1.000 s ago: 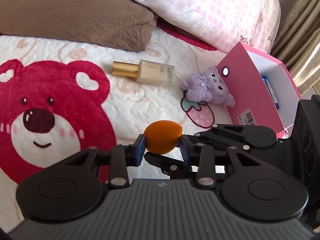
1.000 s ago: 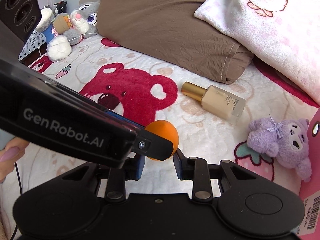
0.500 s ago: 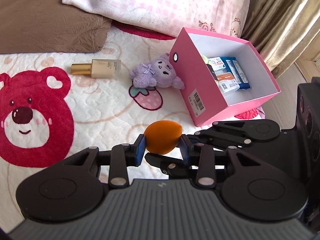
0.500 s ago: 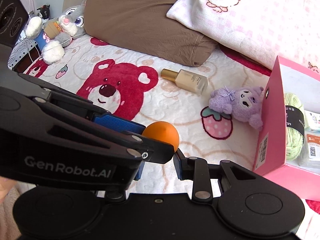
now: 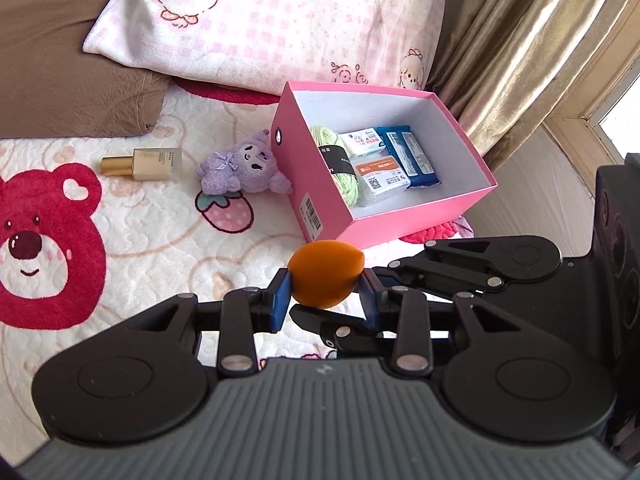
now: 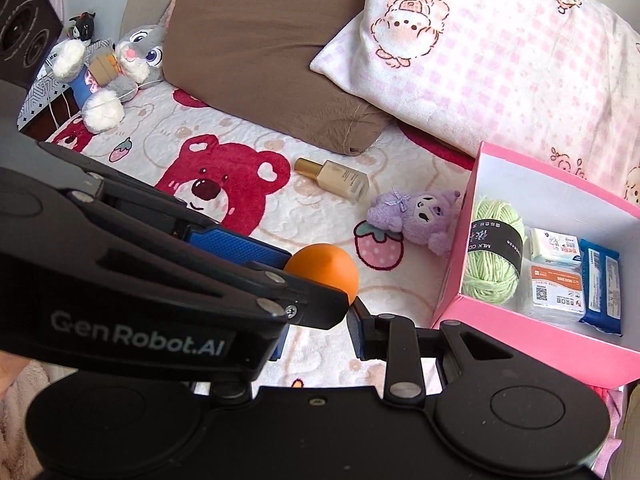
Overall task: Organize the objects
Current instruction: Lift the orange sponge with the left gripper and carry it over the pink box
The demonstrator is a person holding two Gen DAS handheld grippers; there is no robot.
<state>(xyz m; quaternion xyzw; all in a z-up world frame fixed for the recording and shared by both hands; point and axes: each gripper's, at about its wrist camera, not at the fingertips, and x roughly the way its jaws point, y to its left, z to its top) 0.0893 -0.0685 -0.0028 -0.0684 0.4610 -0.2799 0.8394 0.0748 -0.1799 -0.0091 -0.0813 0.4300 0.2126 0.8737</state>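
My left gripper [image 5: 325, 295] is shut on an orange egg-shaped sponge [image 5: 326, 273] and holds it above the bed, just in front of the open pink box [image 5: 316, 196]. The sponge also shows in the right wrist view [image 6: 325, 270], between my right gripper's [image 6: 316, 330] fingers; the left gripper hides one of them, so I cannot tell its state. A gold-capped foundation bottle [image 5: 144, 163] and a purple plush toy [image 5: 240, 168] lie on the blanket left of the box.
The box [image 6: 532, 334] holds green yarn [image 6: 493, 256], a tissue pack and blue and orange packets. A brown pillow [image 6: 264, 44] and a pink checked pillow [image 6: 484, 52] lie behind. A grey rabbit plush [image 6: 120, 68] sits far left. Curtains [image 5: 516, 52] hang right of the box.
Both grippers swung right toward the pink box with the sponge held; the box interior has come fully into view and the bottle and plush have shifted left.
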